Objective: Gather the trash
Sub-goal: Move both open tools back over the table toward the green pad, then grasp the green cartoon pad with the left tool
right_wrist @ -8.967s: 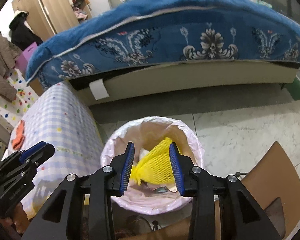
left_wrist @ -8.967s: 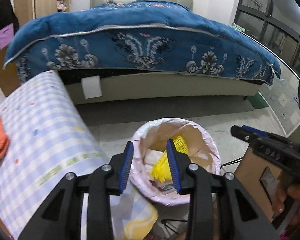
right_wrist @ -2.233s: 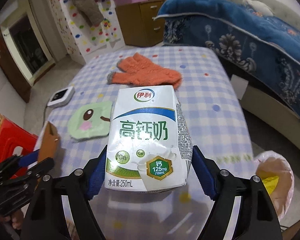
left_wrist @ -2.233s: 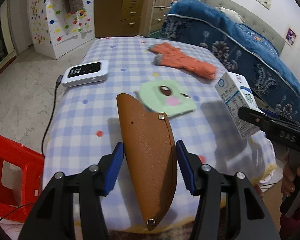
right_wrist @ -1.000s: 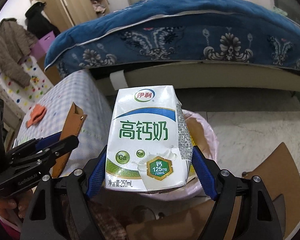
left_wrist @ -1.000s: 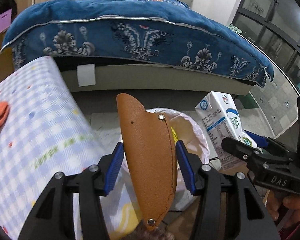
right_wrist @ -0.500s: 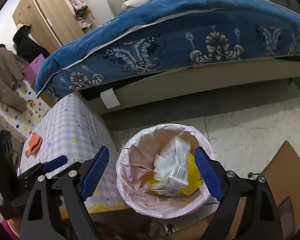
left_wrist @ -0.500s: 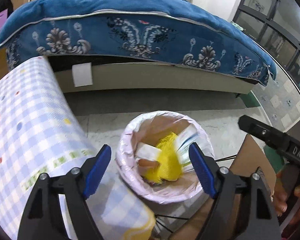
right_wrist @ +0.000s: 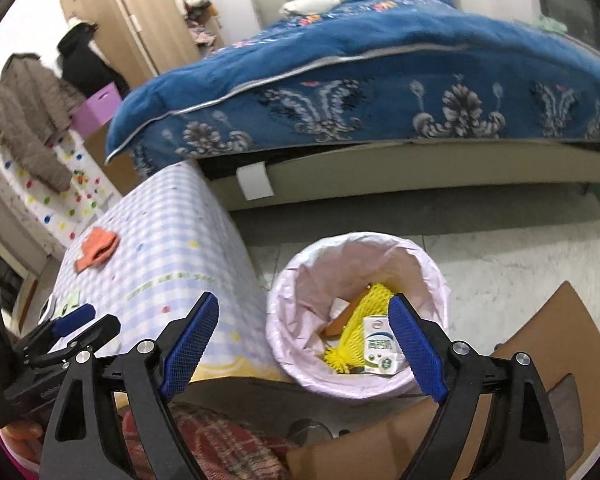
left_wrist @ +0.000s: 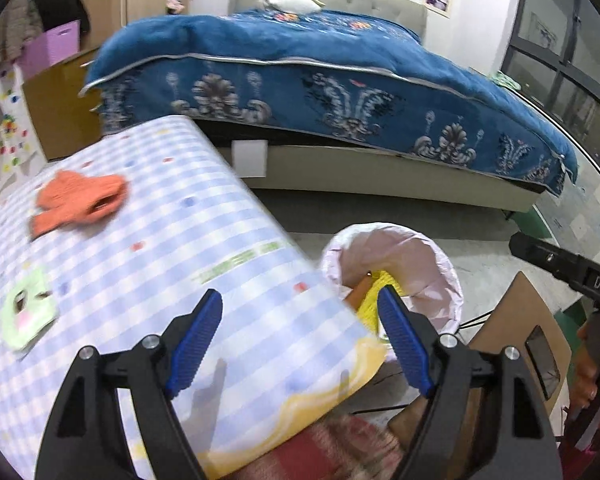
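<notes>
- Bin [right_wrist: 432, 276] with pale pink liner sits lower centre-right in the right wrist view, on the floor just beside the table edge.
- Inside the bin: milk carton [right_wrist: 378, 346] lying among yellow net [right_wrist: 360, 320], with a brown piece [right_wrist: 336, 326] partly under the net. Carton label faces up.
- Right gripper [right_wrist: 304, 344] fills the bottom of its own view, jaws spread wide, nothing between the blue pads [right_wrist: 190, 340]. It is above the gap between table and bin.
- Left gripper [left_wrist: 300, 340] at the bottom of the left wrist view, jaws also wide apart and empty. It hangs over the table corner; the bin [left_wrist: 440, 264] shows to the right, partly behind the right pad.
- In the left wrist view only yellow net [left_wrist: 370, 296] and a bit of the brown piece [left_wrist: 358, 292] show in the bin; carton hidden there.
- Table [left_wrist: 220, 232] with blue checked cloth takes the left half of that view. Orange glove [left_wrist: 80, 202] lies upper left on it, green face-shaped mat [left_wrist: 26, 312] at far left, well apart from the glove.
- Bed [right_wrist: 380, 80] with blue patterned cover spans the upper part of both views.
- Brown chair [right_wrist: 540, 344] at lower right, near the bin.
- View is motion-blurred on the left side.
</notes>
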A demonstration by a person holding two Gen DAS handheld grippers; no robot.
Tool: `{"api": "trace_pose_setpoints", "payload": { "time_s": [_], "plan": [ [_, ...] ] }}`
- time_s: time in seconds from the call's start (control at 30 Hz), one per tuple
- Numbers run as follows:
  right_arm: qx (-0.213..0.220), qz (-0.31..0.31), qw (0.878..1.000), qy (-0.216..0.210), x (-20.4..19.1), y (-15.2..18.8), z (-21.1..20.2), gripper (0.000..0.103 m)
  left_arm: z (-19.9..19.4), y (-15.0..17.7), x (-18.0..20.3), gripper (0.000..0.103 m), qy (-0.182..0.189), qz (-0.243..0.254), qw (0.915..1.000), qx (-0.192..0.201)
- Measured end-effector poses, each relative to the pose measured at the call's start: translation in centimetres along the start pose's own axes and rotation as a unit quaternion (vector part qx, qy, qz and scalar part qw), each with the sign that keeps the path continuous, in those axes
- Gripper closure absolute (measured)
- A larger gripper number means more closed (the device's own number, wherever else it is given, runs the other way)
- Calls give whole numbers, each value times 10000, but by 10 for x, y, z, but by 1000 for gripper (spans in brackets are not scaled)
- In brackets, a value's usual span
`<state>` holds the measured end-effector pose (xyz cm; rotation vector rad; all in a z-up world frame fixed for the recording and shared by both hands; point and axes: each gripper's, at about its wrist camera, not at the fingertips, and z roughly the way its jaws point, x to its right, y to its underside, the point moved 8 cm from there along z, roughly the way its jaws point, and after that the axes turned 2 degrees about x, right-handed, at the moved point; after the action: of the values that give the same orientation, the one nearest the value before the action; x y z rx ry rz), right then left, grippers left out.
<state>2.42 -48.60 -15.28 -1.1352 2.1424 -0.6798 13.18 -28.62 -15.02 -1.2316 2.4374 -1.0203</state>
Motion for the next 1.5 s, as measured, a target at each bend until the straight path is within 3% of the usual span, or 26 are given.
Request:
{"api": "trace_pose_setpoints", "payload": {
  "time_s": [0.17,0.27,0.5,0.77,0.97,1.33,1.5],
  "plan": [
    [-108,-439,9989,-156,-47,11,0,21,-32,20,-46,25,-231,-394,9989,89],
    [-204,-794,9962,-278,-84,20,3,23,-48,32,-79,25,-553,-603,9966,114],
    [-322,-1518,9864,-539,-162,32,13,24,-79,56,-169,23,-1313,-1206,9839,152],
    [-396,-2055,9750,-747,-231,34,37,31,-95,75,-235,22,-1652,-1706,9713,163],
    [-442,-2183,9718,-771,-249,32,57,42,-75,76,-247,22,-1570,-1892,9693,-30],
    [-520,-2295,9679,-879,-262,25,85,42,-23,43,-251,22,-1678,-2051,9640,-205],
    [-663,-2174,9698,-890,-250,30,94,42,0,36,-251,22,-2038,-1917,9595,-331]
  ]
}}
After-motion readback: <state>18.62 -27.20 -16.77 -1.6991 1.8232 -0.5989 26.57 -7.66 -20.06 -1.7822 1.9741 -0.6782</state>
